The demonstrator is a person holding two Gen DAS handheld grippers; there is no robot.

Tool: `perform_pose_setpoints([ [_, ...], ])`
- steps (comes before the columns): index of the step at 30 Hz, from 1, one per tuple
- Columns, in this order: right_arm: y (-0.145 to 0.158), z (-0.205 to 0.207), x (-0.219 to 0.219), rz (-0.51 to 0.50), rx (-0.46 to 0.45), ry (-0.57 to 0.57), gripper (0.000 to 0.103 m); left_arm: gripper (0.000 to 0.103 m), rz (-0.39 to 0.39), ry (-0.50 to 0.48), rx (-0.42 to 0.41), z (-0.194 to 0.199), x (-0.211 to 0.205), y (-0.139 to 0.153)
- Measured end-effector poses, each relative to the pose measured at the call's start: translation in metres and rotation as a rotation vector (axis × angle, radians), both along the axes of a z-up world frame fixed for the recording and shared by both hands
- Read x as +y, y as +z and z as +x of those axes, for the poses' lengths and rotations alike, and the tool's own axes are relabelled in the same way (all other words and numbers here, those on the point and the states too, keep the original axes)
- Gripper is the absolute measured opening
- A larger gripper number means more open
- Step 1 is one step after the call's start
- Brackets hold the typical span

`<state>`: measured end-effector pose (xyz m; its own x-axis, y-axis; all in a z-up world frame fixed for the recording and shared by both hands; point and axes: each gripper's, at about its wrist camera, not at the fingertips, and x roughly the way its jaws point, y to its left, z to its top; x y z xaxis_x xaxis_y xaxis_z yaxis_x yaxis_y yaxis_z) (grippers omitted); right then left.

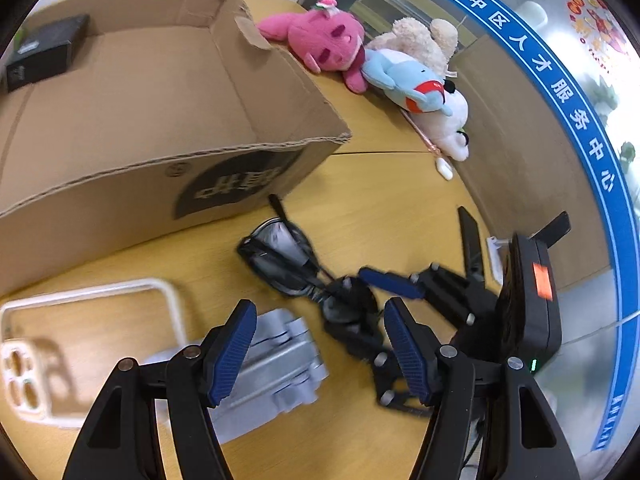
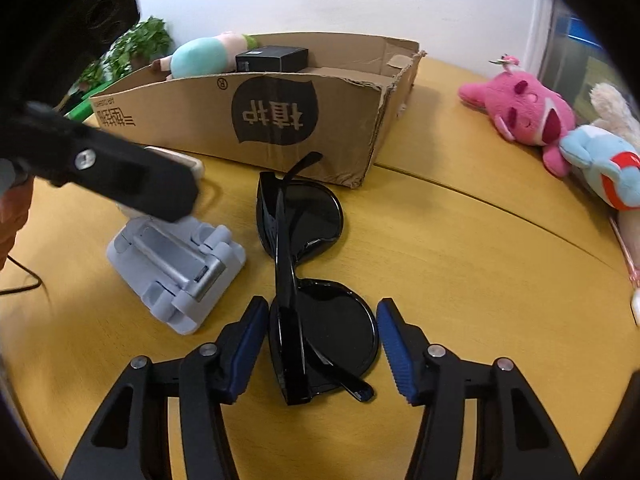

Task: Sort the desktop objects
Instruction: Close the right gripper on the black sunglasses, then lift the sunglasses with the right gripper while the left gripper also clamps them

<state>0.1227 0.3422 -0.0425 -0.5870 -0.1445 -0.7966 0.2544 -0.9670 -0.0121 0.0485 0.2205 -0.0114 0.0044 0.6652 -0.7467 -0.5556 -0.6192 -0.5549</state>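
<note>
Right gripper (image 2: pixel 322 344) is straddling the near lens of the folded sunglasses (image 2: pixel 304 280) on the desk (image 2: pixel 460 280), jaws spread, glasses' long axis running near-to-far; left gripper (image 1: pixel 320 354), also spread, is hovering left by the phone stand (image 2: pixel 176 268).

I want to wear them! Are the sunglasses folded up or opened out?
Folded. The sunglasses lie on the table with their arms tucked across the dark lenses, between the open right hand-held gripper fingers.

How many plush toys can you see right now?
5, maybe more hidden. Pink plush, cream plush, blue plush and white plush lie clustered on the table right of the cardboard box. Teal plush lies at the box's far side.
</note>
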Motion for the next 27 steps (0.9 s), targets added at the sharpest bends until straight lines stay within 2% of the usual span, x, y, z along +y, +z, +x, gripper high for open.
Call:
perform_pose_setpoints([
  [3, 0.001, 0.006, -0.004, -0.016, 0.008, -0.055, 0.055, 0.064, -0.013, -0.002, -0.032, -0.010, 0.016, -0.010],
  [6, 0.003, 0.013, -0.002, -0.095, 0.007, -0.112, 0.055, 0.062, -0.051, 0.015, -0.054, -0.019, 0.026, -0.021],
  [9, 0.004, 0.013, 0.001, -0.115, 0.011, -0.148, 0.053, 0.039, -0.084, 0.012, -0.044, -0.020, 0.029, -0.023],
  [10, 0.005, 0.014, 0.004, -0.143, 0.013, -0.156, 0.048, 0.038, -0.076, 0.010, -0.056, -0.021, 0.028, -0.025],
  [11, 0.005, 0.015, 0.007, -0.168, 0.016, -0.172, 0.049, 0.038, -0.070, 0.009, -0.062, -0.021, 0.027, -0.026],
  [13, 0.006, 0.015, 0.004, -0.153, 0.019, -0.177, 0.049, 0.034, -0.073, -0.001, -0.046, -0.019, 0.027, -0.024],
  [14, 0.006, 0.015, 0.001, -0.134, 0.023, -0.176, 0.048, 0.022, -0.065, -0.002, -0.048, -0.018, 0.026, -0.023],
  [15, 0.005, 0.015, -0.001, -0.129, 0.025, -0.180, 0.048, 0.019, -0.048, -0.011, -0.070, -0.018, 0.027, -0.024],
  [16, 0.005, 0.014, -0.002, -0.137, 0.019, -0.176, 0.048, 0.019, -0.050, -0.006, -0.074, -0.019, 0.027, -0.025],
  [21, 0.004, 0.013, -0.015, -0.058, 0.035, -0.183, 0.048, 0.018, -0.016, -0.007, -0.094, -0.022, 0.022, -0.029],
  [27, 0.003, 0.009, -0.015, -0.065, 0.038, -0.197, 0.049, 0.016, 0.014, -0.004, -0.102, -0.027, 0.024, -0.033],
])
